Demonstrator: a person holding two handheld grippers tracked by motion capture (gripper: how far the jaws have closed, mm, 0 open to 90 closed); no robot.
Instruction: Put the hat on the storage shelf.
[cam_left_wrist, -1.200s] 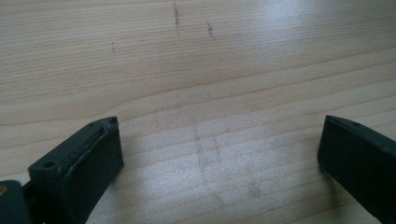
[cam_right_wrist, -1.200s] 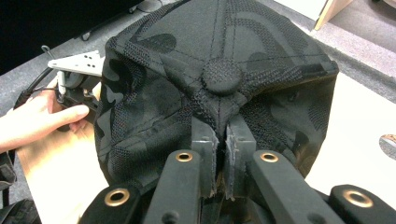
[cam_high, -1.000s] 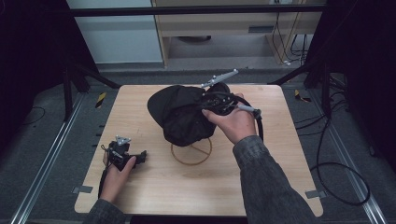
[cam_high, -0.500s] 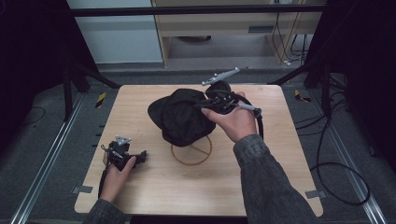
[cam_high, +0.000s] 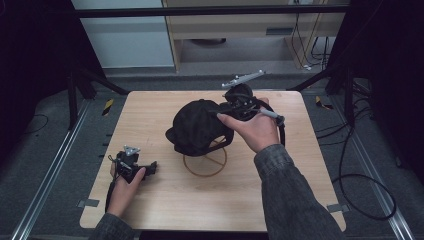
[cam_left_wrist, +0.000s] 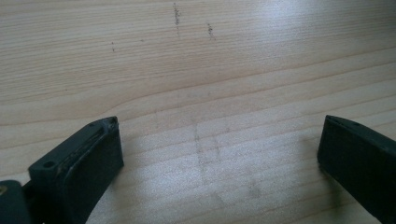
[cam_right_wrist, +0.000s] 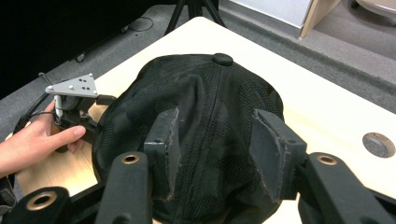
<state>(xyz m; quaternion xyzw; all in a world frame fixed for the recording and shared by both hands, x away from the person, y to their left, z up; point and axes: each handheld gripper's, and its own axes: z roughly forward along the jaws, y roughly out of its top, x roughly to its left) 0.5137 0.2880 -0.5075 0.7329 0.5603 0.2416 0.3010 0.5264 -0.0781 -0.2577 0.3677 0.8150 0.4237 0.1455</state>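
- Black mesh baseball cap (cam_high: 200, 126) with a button on its crown sits in the middle of the pale wooden desk (cam_high: 310, 165), draped over a round wooden ring stand (cam_high: 205, 161) whose lower rim shows beneath the brim.
- Right claw (cam_right_wrist: 215, 140) is pressed against the back of the cap's crown; its jaws stand partly apart with the mesh bulging between them, so it looks like a loose hold, not a firm pinch.
- Whether fabric is truly clamped I cannot tell for sure; the pads (cam_right_wrist: 168, 135) touch the cloth on both sides.
- Left claw (cam_left_wrist: 219, 154) lies wide open and empty, resting low on bare wood near the desk's left front, well apart from the cap.
- By my judgement the work is at an early-to-middle stage: the cap is reached and gripped, yet it is not clear of the stand.
- Lifting or seating it fully remains.
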